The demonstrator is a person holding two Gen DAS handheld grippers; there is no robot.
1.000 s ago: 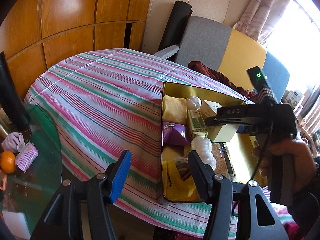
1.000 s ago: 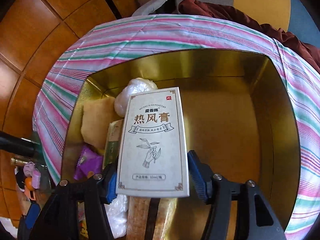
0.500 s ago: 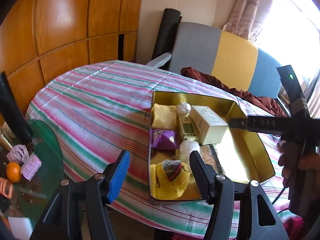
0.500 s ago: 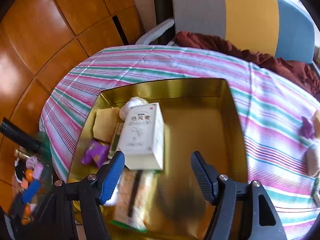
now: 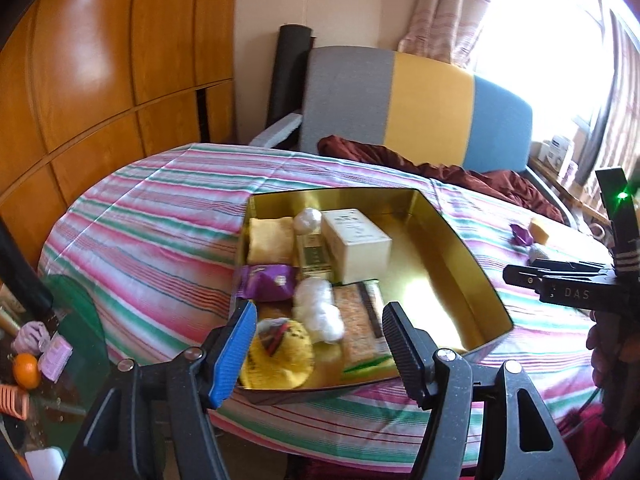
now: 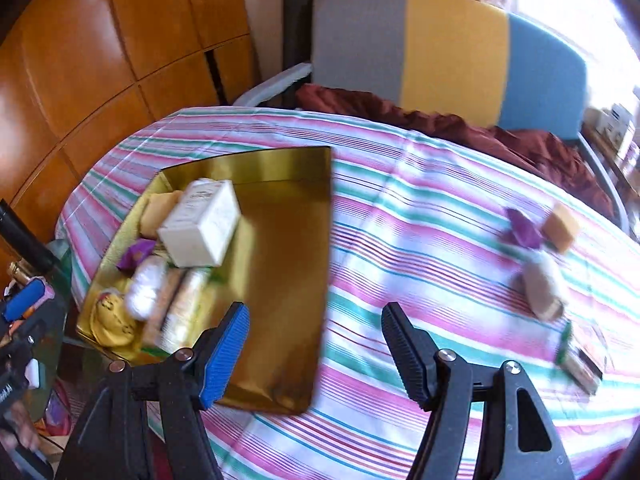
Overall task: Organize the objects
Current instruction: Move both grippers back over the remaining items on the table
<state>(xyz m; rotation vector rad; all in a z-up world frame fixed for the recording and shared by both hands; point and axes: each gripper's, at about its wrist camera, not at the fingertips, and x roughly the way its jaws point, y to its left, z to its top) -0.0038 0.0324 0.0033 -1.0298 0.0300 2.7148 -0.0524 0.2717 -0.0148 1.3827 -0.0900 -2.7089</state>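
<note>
A gold tin tray [image 5: 456, 236] [image 6: 288, 280] sits on the striped tablecloth. Its left side holds a cream medicine box [image 5: 356, 240] [image 6: 202, 230], a purple packet [image 5: 266, 282], a yellow pouch [image 5: 280, 350], white balls [image 5: 318, 314] and snack bars [image 5: 358, 328]. My left gripper [image 5: 316, 350] is open and empty above the tray's near edge. My right gripper [image 6: 314, 354] is open and empty over the tray's right edge. Loose on the cloth to the right lie a purple packet [image 6: 524, 230], an orange block [image 6: 560, 226], a beige roll [image 6: 542, 290] and a flat packet [image 6: 582, 354].
A grey, yellow and blue sofa [image 5: 420, 104] with a maroon blanket [image 6: 440, 124] stands behind the table. Wooden panels [image 5: 100, 60] cover the left wall. A glass side table [image 5: 52, 352] with an orange and small items is at the lower left.
My right gripper let go of the cream box, which now rests in the tray, then pulled back and swung right. My left gripper rose and drew back slightly.
</note>
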